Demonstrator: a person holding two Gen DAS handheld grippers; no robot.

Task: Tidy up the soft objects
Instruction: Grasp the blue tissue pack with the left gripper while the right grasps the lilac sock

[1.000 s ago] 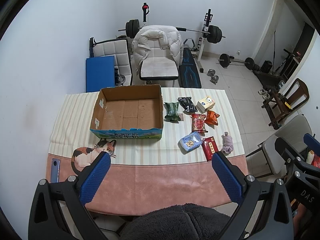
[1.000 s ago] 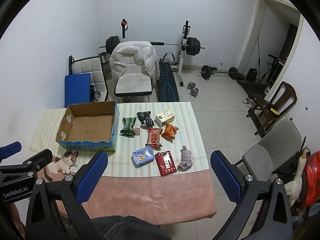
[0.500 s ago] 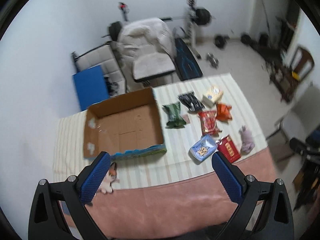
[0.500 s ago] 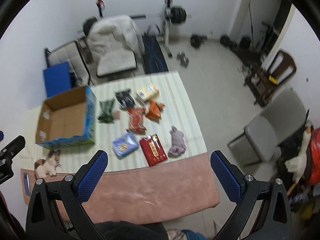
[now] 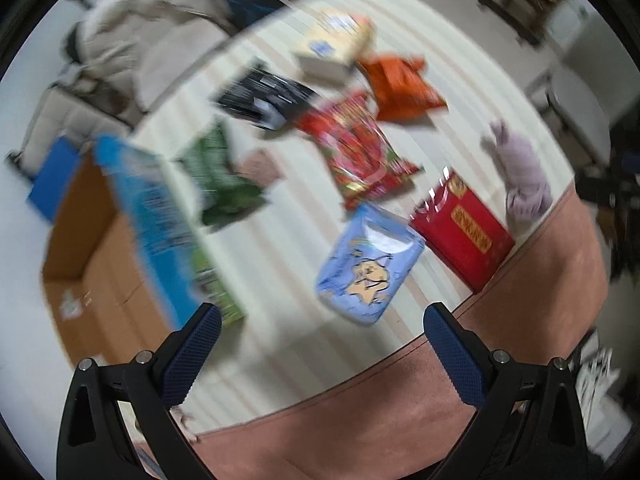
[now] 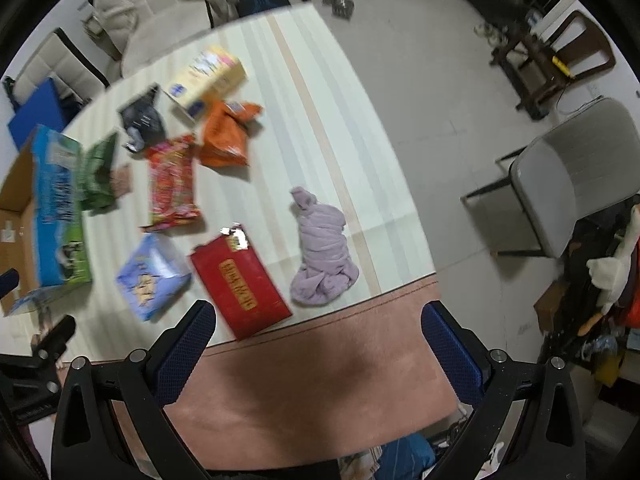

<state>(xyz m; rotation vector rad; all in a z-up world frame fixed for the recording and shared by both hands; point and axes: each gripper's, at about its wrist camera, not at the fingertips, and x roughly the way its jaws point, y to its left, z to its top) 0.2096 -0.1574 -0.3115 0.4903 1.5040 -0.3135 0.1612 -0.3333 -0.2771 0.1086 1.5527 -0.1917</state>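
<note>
Several soft packs lie on the striped tablecloth (image 5: 280,264): a light blue pouch (image 5: 370,266), a red packet (image 5: 464,226), a red snack bag (image 5: 356,148), an orange bag (image 5: 400,84), a green bag (image 5: 220,180), a black bag (image 5: 264,96) and a lilac cloth bundle (image 5: 520,176). The open cardboard box (image 5: 104,248) stands at the left. My left gripper (image 5: 320,344) is open and empty above the table's near edge, just short of the blue pouch. My right gripper (image 6: 316,344) is open and empty above the pink table edge, near the red packet (image 6: 240,284) and the lilac bundle (image 6: 324,256).
A yellow tissue box (image 6: 204,80) lies at the far side of the table. A grey chair (image 6: 576,176) stands to the right of the table. A white padded chair (image 6: 152,4) and gym gear stand behind it. The left gripper's body (image 6: 32,368) shows at the right wrist view's lower left.
Both grippers have dropped and moved forward toward the table, so the packs look much larger. The left view is blurred by motion. Both stay open and empty.
</note>
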